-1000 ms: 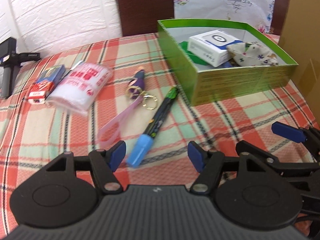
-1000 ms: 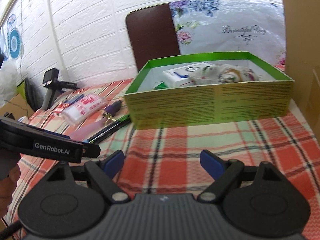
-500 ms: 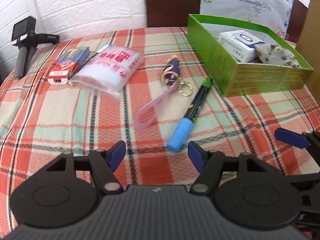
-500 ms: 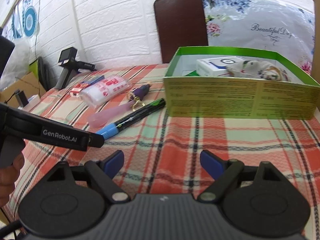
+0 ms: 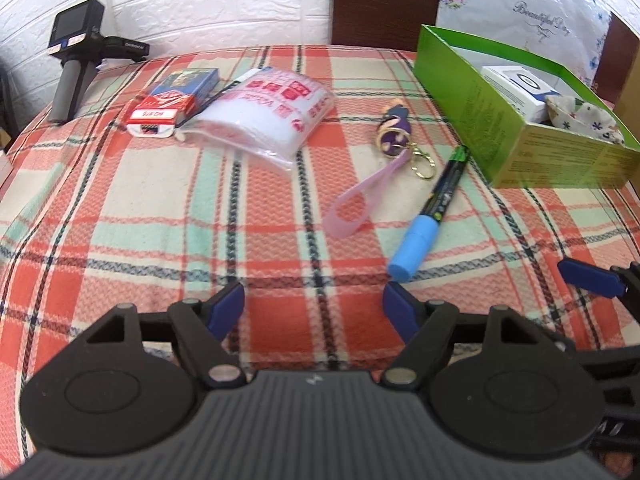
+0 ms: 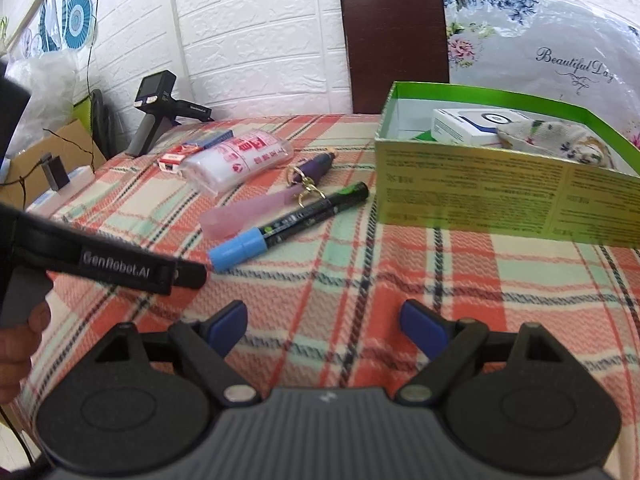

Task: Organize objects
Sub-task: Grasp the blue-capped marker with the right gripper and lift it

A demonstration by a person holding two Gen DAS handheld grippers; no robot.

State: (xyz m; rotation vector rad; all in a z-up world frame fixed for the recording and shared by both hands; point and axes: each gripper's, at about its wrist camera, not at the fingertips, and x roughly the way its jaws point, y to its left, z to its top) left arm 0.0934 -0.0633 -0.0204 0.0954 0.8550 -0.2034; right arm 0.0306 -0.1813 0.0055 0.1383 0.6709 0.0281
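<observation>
Looking: I see my two grippers low over the checked cloth (image 5: 120,200), and I use the green box (image 5: 472,100) as my landmark.
Left gripper (image 5: 314,308): its blue tips are wide apart and hold nothing.
Right gripper (image 6: 324,326): its blue tips are wide apart too, and hold nothing.
Green box: it sits on the cloth, open on top, on the right side in both views.
In the box: a white carton (image 6: 466,126) and a flowered cloth pouch (image 6: 560,144) lie touching each other.
Marker (image 5: 434,208): it lies just beside the box, on its left. Its green end points to the box and its blue cap points at my left gripper.
Keychain (image 5: 394,132): a purple charm with a gold ring and a pink strap, just past the marker from the box.
Tissue pack (image 5: 264,108): farther from the box than the keychain, clear wrap with red print.
Red and blue carton (image 5: 172,98): touching the tissue pack on the side away from the box.
Black handheld camera (image 5: 76,52): farthest from the box, standing by the white brick wall (image 6: 260,32).
</observation>
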